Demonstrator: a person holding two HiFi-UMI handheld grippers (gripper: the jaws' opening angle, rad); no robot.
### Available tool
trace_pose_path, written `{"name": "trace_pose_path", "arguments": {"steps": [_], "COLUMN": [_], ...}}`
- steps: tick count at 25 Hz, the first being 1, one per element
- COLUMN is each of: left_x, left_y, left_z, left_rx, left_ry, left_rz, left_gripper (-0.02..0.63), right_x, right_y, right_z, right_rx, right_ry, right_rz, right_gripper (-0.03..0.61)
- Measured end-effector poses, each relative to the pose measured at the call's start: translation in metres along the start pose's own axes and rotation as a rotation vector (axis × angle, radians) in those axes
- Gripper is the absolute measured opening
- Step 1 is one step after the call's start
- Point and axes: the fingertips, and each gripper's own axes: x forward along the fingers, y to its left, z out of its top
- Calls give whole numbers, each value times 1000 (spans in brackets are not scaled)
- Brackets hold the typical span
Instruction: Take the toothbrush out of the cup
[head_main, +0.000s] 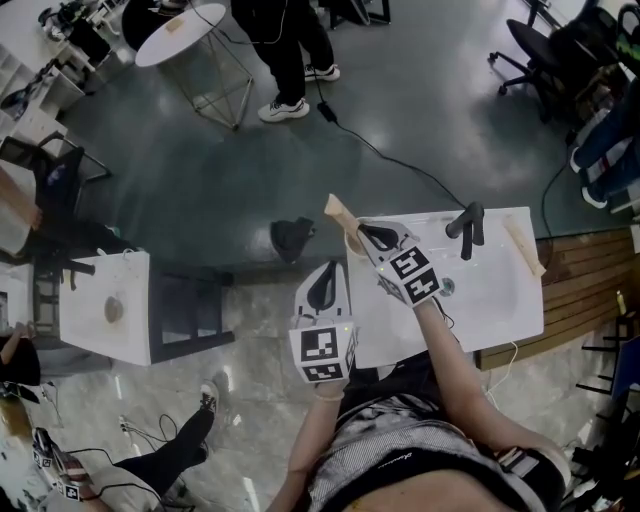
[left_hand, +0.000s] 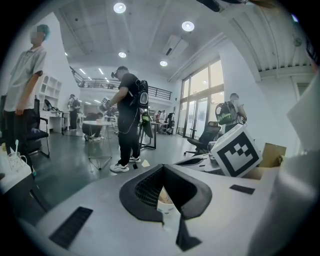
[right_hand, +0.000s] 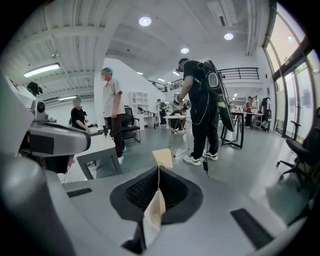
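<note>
My right gripper (head_main: 354, 232) is over the left end of the white sink counter (head_main: 500, 295) and is shut on the toothbrush, a flat beige wooden stick (head_main: 338, 211) whose end sticks out up and left past the jaws. In the right gripper view the toothbrush (right_hand: 154, 210) runs edge-on between the closed jaws of the right gripper (right_hand: 159, 175), its far end showing beyond them. My left gripper (head_main: 330, 268) is just left of the counter, lower down. In its own view the left gripper (left_hand: 162, 175) is shut on the thin wall of a white cup (left_hand: 164, 201). The cup is mostly hidden.
A black faucet (head_main: 465, 228) stands at the counter's back, and a second wooden stick (head_main: 525, 248) lies at its right end. A white cabinet (head_main: 105, 305) stands to the left. On the floor beyond are a dark object (head_main: 292, 237), a cable, a standing person (head_main: 285, 60) and a round table (head_main: 180, 35).
</note>
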Motion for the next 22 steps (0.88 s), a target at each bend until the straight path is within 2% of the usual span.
{"name": "trace_pose_path", "arguments": {"steps": [10, 16, 17, 18, 19, 22], "left_x": [2, 2, 1, 1, 1, 1], "left_y": [9, 13, 13, 14, 13, 13], "left_z": [-9, -9, -10, -10, -10, -13], "left_rx": [-26, -35, -36, -35, -35, -38], "left_ry": [13, 14, 14, 14, 15, 18], "left_rz": [14, 14, 15, 16, 16, 18], "left_gripper": [5, 5, 5, 5, 5, 5], "right_x": [26, 31, 33, 36, 39, 49], "right_y": [-2, -4, -4, -4, -5, -10], "right_z": [-16, -10, -9, -9, -10, -14], "right_rx": [-7, -40, -37, -32, -32, -74], "right_ry": [63, 18, 18, 28, 42, 85], "right_rz": [16, 21, 32, 46, 55, 53], "right_gripper": [61, 66, 88, 184, 241, 258]}}
